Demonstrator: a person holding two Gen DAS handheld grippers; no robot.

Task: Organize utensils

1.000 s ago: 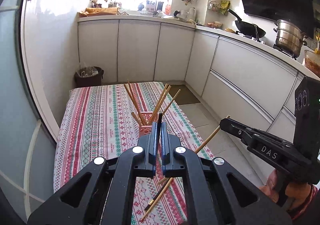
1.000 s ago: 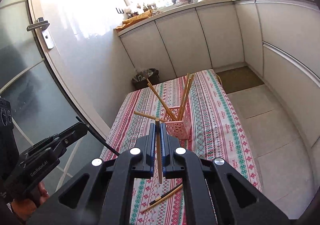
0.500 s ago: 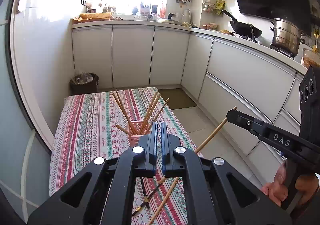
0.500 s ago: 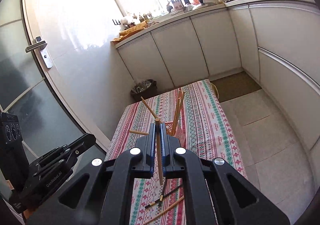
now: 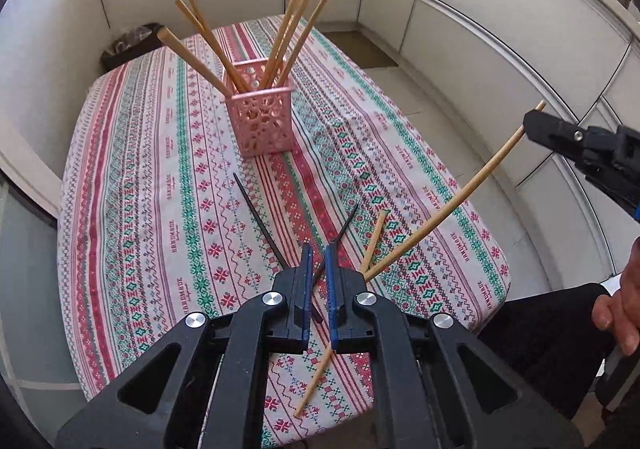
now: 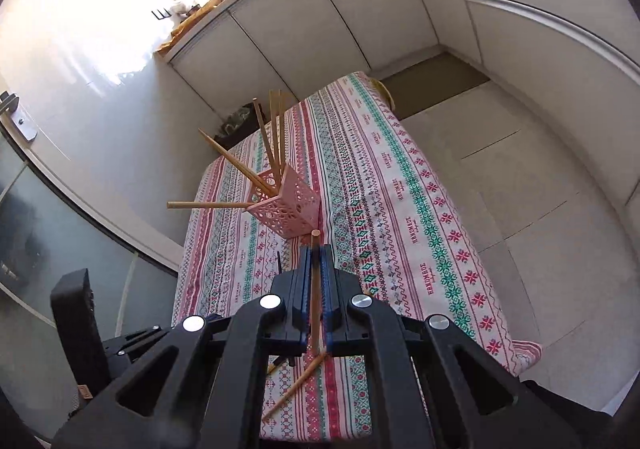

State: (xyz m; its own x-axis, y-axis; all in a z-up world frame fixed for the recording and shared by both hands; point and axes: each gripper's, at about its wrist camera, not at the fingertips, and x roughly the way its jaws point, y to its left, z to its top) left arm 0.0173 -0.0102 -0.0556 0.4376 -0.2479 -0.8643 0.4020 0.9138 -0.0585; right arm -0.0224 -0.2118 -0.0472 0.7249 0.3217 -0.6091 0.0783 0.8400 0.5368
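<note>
On tablecloth | pink basket upright | wooden chopsticks fanned inside

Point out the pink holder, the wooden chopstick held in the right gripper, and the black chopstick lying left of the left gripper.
pink holder [image 5: 265, 124]: left wrist view, front lattice wall.
held wooden chopstick [image 5: 460, 202]: left wrist view, mid-shaft.
black chopstick [image 5: 256, 215]: left wrist view, mid-shaft.
</note>
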